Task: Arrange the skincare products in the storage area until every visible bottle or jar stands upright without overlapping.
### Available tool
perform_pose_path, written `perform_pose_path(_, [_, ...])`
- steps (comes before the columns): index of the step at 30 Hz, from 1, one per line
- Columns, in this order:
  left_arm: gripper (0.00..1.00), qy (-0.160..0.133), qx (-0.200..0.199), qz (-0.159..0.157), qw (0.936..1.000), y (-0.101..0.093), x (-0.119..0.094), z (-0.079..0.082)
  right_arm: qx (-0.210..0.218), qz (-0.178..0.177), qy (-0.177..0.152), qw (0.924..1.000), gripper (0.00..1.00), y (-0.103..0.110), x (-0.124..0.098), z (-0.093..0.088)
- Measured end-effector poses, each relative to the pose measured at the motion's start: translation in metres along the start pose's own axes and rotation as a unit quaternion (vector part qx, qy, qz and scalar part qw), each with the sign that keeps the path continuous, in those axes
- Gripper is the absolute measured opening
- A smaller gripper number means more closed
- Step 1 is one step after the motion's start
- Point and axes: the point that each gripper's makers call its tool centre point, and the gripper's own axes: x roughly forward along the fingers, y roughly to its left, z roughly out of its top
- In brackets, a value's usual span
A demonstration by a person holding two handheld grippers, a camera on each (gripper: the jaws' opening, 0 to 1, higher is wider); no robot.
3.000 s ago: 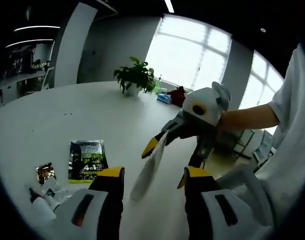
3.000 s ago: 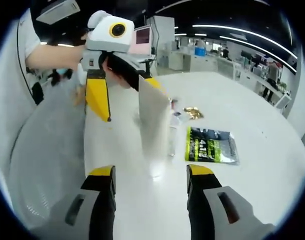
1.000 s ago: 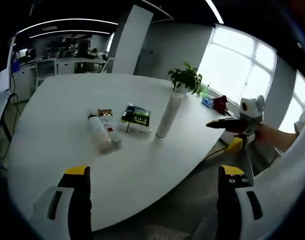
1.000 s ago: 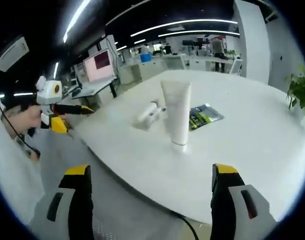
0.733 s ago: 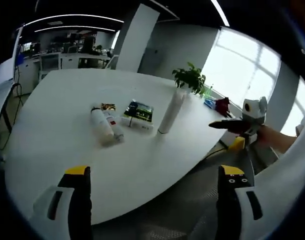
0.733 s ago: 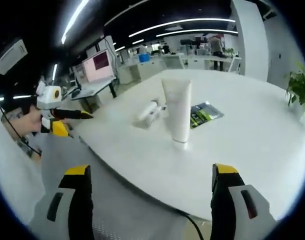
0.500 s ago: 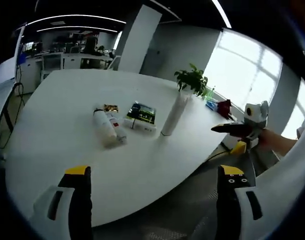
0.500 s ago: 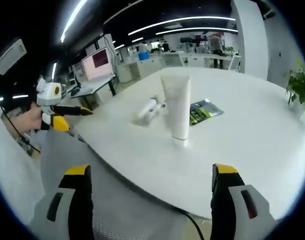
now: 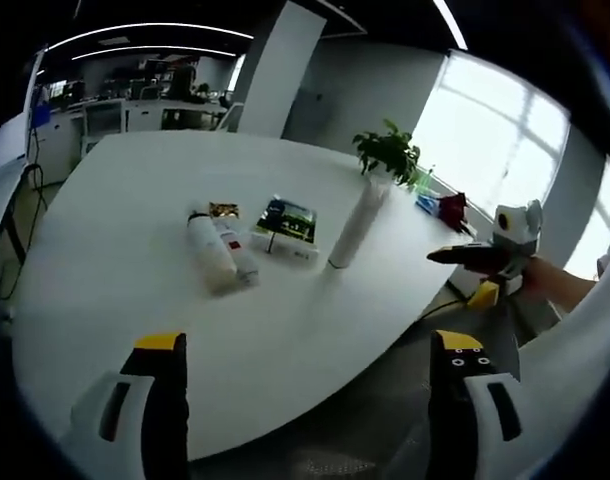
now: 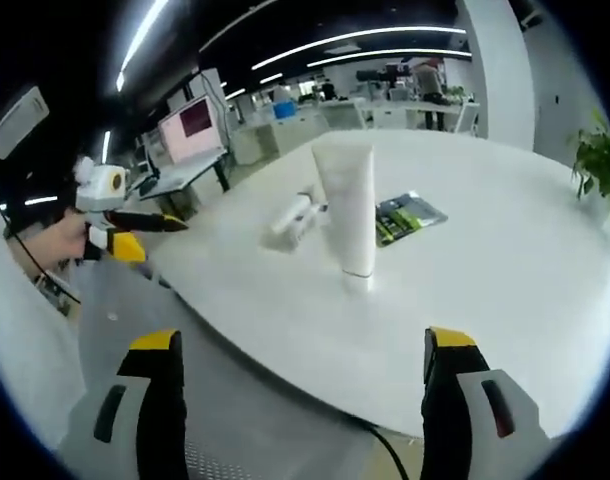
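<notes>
Much of what lies on your bench point(image 9: 105, 300) is too small to read: in the left gripper view, left of centre, a white bottle point(image 9: 211, 265) lies on its side with a slimmer item point(image 9: 237, 257) pressed along it, and you cannot tell whether that second piece is a tube or a bottle; a small gold-toned thing point(image 9: 223, 210) sits just behind them, its kind unclear. The dark green packet point(image 9: 287, 219) lies flat at centre, its printing illegible, and the white tube point(image 9: 350, 232) stands upright just right of it, apart from the rest, with a potted plant point(image 9: 388, 155) behind it toward the upper right. Your left gripper point(image 9: 303, 350) rises from the bottom edge with its jaws spread wide and nothing between them, the bodies cut off by the frame. Your right gripper point(image 10: 297, 345) likewise shows wide-apart, empty jaws at the bottom of the right gripper view, where the tube point(image 10: 348, 210) stands at centre, the lying bottle point(image 10: 288, 217) to its left and the packet point(image 10: 406, 217) to its right. At each view's edge you can see the other gripper held in a hand off the bench. Compared with three seconds ago, the tube is no longer pinched between the grippers; it now stands alone, and both views show the bench from farther back.
</notes>
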Motion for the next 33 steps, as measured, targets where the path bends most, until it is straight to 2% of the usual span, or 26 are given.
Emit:
perform_pose_path(2, [0.91, 0.009, -0.002, 0.004, 1.0, 0.004, 0.004, -0.001, 0.002, 0.0, -0.002, 1.0, 0.99, -0.003, 0.0, 0.0])
perform_pose_path(7, [0.94, 0.011, 0.008, 0.013, 0.9998, 0.01, 0.013, 0.005, 0.009, -0.001, 0.005, 0.9999, 0.99, -0.015, 0.003, 0.0])
perform_pose_path(9, [0.93, 0.009, 0.004, 0.02, 0.9997, 0.017, 0.019, 0.008, 0.013, 0.0, 0.007, 0.9999, 0.96, -0.017, 0.004, 0.0])
perform_pose_path(15, [0.9, 0.019, -0.001, 0.032, 0.9993, 0.028, 0.034, 0.015, 0.018, 0.002, 0.011, 0.9998, 0.96, -0.022, 0.009, 0.0])
perform_pose_path(21, [0.8, 0.013, 0.001, 0.052, 0.9985, 0.042, 0.049, 0.03, 0.031, 0.001, 0.017, 0.9994, 0.96, -0.028, 0.009, -0.005])
perform_pose_path(24, [0.74, 0.022, 0.008, 0.065, 0.9976, 0.051, 0.059, 0.031, 0.04, -0.002, 0.016, 0.9991, 0.96, -0.033, 0.009, -0.005])
perform_pose_path(33, [0.59, 0.054, -0.011, 0.105, 0.993, 0.074, 0.083, 0.041, 0.059, -0.006, 0.021, 0.9981, 0.95, -0.043, 0.009, -0.015])
